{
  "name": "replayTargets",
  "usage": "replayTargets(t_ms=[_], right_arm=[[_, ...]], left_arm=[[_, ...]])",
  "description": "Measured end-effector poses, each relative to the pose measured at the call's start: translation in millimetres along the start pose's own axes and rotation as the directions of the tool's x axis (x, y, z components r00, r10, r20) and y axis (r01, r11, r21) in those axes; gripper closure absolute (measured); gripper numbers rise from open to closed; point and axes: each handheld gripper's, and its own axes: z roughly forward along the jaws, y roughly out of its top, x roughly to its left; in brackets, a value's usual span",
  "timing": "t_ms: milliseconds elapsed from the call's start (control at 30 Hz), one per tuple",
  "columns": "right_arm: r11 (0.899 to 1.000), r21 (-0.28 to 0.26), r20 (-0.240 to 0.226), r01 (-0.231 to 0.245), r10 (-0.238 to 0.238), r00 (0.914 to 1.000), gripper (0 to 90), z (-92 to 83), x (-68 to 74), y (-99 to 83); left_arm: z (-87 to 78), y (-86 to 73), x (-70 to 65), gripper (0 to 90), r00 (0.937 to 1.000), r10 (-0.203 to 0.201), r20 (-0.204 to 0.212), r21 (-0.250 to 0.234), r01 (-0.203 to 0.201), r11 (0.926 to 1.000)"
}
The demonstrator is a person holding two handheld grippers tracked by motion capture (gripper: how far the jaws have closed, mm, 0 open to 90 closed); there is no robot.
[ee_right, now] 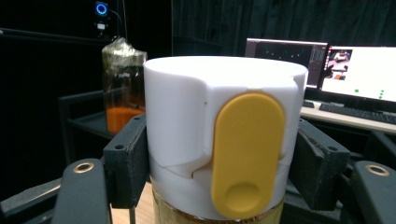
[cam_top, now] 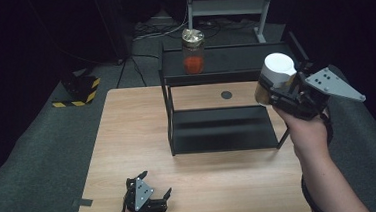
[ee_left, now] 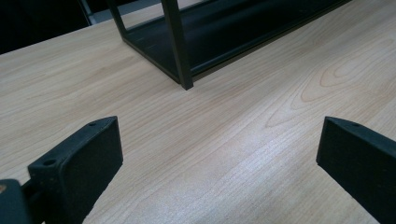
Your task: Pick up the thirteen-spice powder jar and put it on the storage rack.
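The right gripper [cam_top: 275,87] is pinching the white-lidded jar [cam_top: 275,75] up high, likely aiming for the far shelf [cam_top: 233,58]; the left gripper [cam_top: 150,201] is resting near, jaws spread, holding nothing.

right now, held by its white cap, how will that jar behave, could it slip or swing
The white-capped jar looks rigid, so the right hand-held gripper probably won't crush it. The smooth cap may be slippery under the pads. With the jar's body hanging below the grip, it could swing or tilt if moved fast.
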Motion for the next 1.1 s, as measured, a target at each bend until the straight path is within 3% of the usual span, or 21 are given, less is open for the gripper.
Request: replayTargets(t_ms=[500, 1100], right_arm=[[1.0, -0.022, 0.022, 0.016, -0.016, 0.9996, 29.8, 26.4, 0.9, 28.6], [1.0, -0.02, 0.057, -0.01, 0.011, 0.9983, 29.8, 73.3, -2.4, 30.7]], left_arm=[[-1.3, -2.9, 2.7, 0.5, 0.9998, -0.017, 0.009, -0.015, 0.017, 0.9997], [-2.0, -4.2, 4.7, 0.5, 0.9994, -0.031, 0.015, -0.022, 0.031, 0.9993]])
